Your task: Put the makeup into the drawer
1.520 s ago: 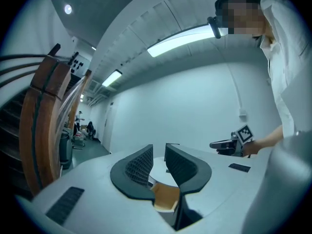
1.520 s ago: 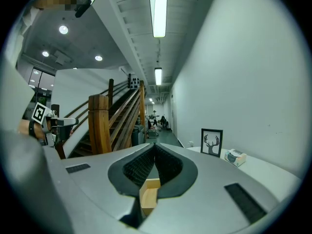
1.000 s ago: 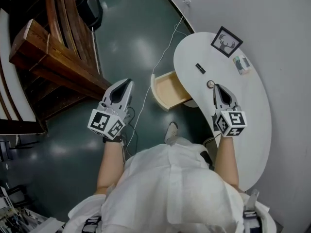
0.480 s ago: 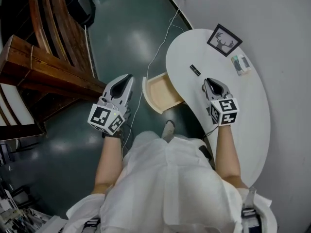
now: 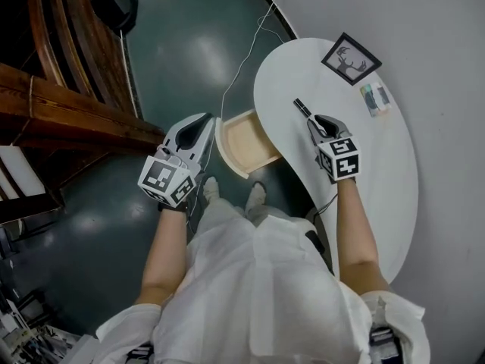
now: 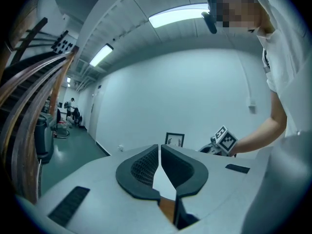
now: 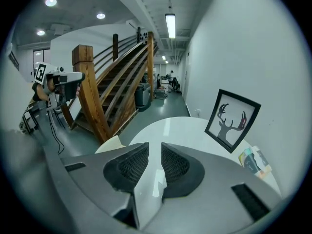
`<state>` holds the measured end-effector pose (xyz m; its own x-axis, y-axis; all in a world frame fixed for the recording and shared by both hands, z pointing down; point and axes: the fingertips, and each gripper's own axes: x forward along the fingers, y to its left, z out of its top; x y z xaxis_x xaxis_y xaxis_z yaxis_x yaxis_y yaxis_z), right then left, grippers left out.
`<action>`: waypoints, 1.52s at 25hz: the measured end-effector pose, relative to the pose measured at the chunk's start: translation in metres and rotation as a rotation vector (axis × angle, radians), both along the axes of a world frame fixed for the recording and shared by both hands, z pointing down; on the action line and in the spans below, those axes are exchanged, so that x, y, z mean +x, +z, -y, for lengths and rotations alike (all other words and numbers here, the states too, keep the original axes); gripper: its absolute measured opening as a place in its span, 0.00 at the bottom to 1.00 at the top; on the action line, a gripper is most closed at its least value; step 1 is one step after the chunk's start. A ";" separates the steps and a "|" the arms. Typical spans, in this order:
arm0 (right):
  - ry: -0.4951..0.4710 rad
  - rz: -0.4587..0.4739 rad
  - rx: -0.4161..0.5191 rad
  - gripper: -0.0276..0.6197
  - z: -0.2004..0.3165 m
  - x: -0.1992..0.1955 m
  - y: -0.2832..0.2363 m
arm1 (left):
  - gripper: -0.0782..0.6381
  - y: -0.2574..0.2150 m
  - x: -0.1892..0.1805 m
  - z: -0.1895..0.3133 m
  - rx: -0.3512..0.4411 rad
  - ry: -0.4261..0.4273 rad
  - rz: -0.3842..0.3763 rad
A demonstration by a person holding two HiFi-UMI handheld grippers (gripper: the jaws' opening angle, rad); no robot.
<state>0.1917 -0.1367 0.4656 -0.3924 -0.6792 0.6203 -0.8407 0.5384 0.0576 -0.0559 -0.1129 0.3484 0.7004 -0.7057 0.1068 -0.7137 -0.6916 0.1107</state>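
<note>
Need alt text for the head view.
Seen from above, a person in white holds the right gripper over a white table, its empty jaws just opening near a black makeup stick; the left gripper hovers by an open wooden drawer.

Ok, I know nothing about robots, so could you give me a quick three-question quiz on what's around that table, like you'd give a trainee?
1. True or false: the pale wooden drawer at the edge of the white rounded table stands open.
2. What lies on the table just ahead of the right gripper?
A. a slim black stick
B. a red cup
C. a metal spoon
3. Fill in: the black-framed picture at the far end of the table shows a ____ with antlers.

Key: 1 true; 2 A; 3 deer.
</note>
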 end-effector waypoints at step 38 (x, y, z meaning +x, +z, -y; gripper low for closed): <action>-0.062 -0.379 -0.321 0.19 0.053 0.024 0.134 | 0.15 0.062 0.005 0.018 -0.122 0.048 0.011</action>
